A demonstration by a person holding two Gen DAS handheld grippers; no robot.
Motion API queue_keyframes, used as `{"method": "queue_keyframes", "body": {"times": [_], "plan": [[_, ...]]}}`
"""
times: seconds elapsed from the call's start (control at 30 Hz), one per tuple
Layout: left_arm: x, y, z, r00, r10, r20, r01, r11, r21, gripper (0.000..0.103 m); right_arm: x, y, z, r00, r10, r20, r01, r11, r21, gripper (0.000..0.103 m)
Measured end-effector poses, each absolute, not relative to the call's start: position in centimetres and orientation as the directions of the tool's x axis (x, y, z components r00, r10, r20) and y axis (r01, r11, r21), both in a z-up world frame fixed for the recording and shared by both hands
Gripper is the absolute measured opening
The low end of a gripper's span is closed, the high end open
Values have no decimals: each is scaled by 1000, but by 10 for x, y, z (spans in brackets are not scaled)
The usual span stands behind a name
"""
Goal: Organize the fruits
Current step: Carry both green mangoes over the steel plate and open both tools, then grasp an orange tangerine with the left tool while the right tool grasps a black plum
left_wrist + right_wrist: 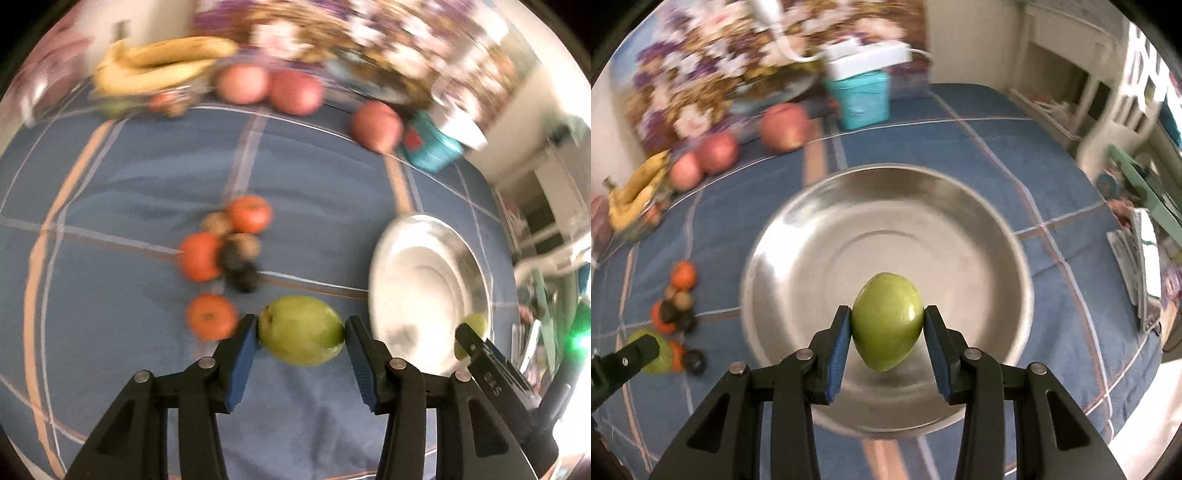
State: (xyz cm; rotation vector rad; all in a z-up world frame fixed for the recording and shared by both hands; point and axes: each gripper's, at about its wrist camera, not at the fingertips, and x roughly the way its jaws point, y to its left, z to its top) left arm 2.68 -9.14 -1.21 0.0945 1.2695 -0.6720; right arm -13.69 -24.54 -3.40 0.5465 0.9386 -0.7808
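The left hand-held gripper (301, 328) is clenched on a green fruit (301, 330), its blue pads pressing both ends, above a blue checked cloth (129, 177). The right hand-held gripper (887, 325) grasps a second green fruit (887, 321) over a shallow steel bowl (960, 229) on the same cloth. Left of the bowl sits a cluster of tangerines (199, 256) and small dark and brown fruits. At the far edge lie red apples (295, 92) and bananas (162, 64), beside a teal container (862, 96).

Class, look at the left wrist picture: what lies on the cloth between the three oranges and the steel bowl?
In the left wrist view, between the oranges and the bowl lie small brown and dark fruits, then bare cloth.
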Motion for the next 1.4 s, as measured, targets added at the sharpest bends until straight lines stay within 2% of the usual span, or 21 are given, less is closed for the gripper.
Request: {"method": "queue_keyframes", "body": {"times": [0.4,0.77,0.83,0.9,1.07,1.1,1.13,1.17,1.2,1.27,1.33,1.4], "plan": [[-8,-194,-20,69,-417,-906,661,700,-272,51,-160,-270,-65,305,-310,-900,834,544,96,42],[-11,-191,-34,35,-413,-910,629,717,-301,52,-162,-270,-73,291,-318,-902,839,538,81,42],[-10,-187,-31,27,-430,-902,617,717,-324,55,-161,-269,-72,290,-332,-898,838,542,70,42],[-9,-183,-27,19,-449,-894,610,713,-345,58,-161,-267,-68,291,-354,-889,836,546,56,50],[-3,-167,-19,6,-470,-883,576,723,-381,58,-163,-265,-62,306,-376,-875,835,547,57,50],[0,-163,-17,11,-470,-882,566,730,-382,59,-163,-264,-61,306,-383,-872,834,549,52,51],[4,-156,-15,24,-465,-885,551,745,-377,65,-162,-262,-60,308,-388,-869,831,554,47,51],[8,-149,-13,45,-454,-890,537,762,-362,69,-161,-261,-59,311,-390,-867,829,558,47,59],[12,-142,-12,78,-432,-899,519,787,-333,77,-160,-260,-57,318,-392,-863,825,563,49,72],[20,-127,-10,138,-378,-915,491,829,-268,87,-158,-256,-54,332,-393,-858,818,572,54,82],[28,-112,-9,195,-317,-928,464,864,-197,101,-156,-253,-50,338,-398,-853,810,584,49,82],[35,-98,-8,245,-275,-930,438,887,-146,103,-152,-249,-47,346,-402,-847,802,596,45,85]]}}
